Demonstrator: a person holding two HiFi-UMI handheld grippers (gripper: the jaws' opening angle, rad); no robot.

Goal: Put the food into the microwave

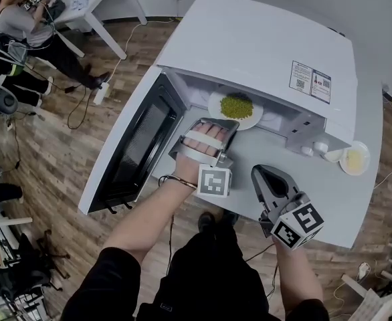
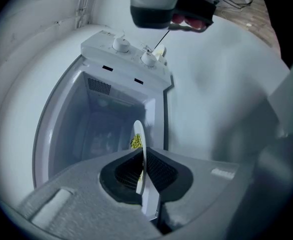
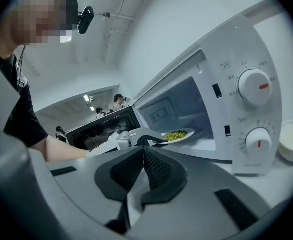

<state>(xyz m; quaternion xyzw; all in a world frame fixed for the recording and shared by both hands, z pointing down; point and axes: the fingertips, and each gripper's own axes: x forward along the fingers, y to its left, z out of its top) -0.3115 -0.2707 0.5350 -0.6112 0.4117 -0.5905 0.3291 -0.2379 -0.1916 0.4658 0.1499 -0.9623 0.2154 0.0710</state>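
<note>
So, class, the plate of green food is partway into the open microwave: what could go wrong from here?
1. The left gripper has its jaws on only the rim of the plate, so it could tip and spill the green food.
2. The plate seems only partly inside the microwave; released here, it might catch the door on closing.

small white bowl point(image 1: 354, 158): on grey table point(image 1: 336, 206) | person point(image 1: 17, 23): far left | wooden floor point(image 1: 49, 146)
</note>
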